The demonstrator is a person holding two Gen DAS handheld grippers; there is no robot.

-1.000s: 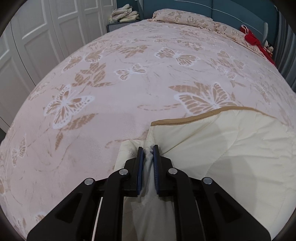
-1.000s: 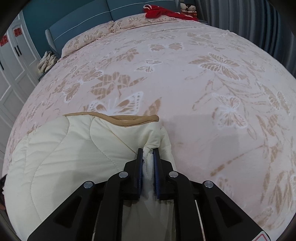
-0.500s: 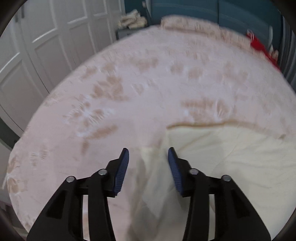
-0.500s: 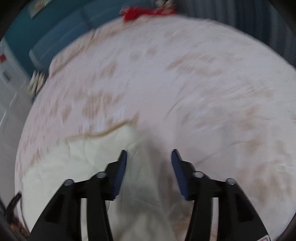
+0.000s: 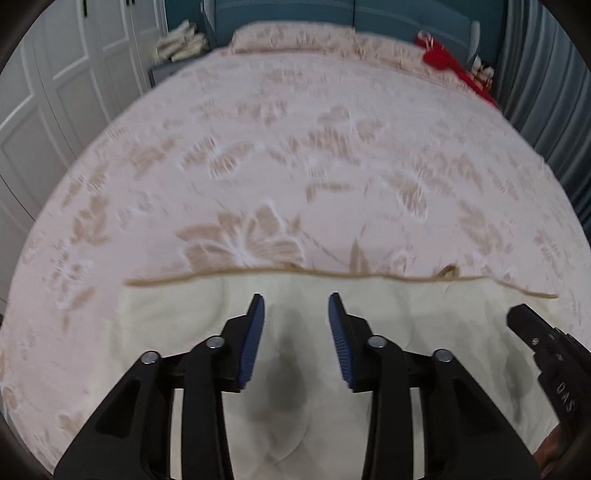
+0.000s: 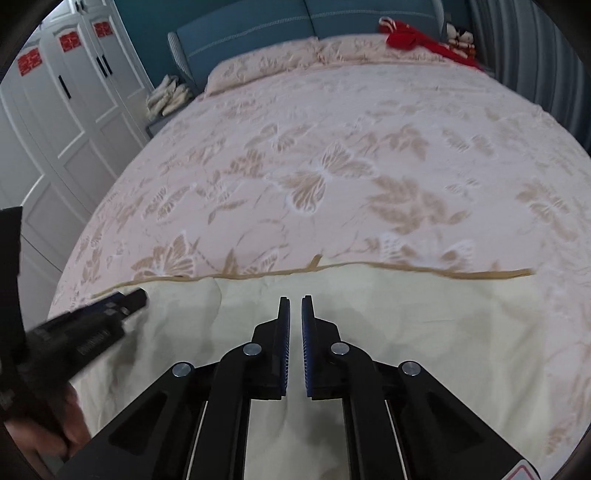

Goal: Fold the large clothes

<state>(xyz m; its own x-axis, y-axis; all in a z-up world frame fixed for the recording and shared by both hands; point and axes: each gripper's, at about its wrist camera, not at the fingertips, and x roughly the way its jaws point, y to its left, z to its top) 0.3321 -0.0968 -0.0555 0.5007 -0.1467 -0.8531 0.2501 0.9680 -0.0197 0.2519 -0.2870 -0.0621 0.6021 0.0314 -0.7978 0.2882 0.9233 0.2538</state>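
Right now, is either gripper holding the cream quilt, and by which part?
Nothing is held. Left gripper is open and right gripper nearly shut on nothing, both above the cream quilt.

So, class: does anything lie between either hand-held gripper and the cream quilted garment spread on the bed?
Nothing visible does. The left hand-held gripper and right hand-held gripper hang directly over the cream garment, with only bare fabric beneath.

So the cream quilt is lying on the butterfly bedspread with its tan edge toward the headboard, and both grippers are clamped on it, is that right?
Not quite. Neither gripper is clamped on the cream quilt. The left wrist view shows the left gripper wide open above it; the right wrist view shows the right gripper nearly closed on nothing. The rest is right: tan edge toward the headboard.
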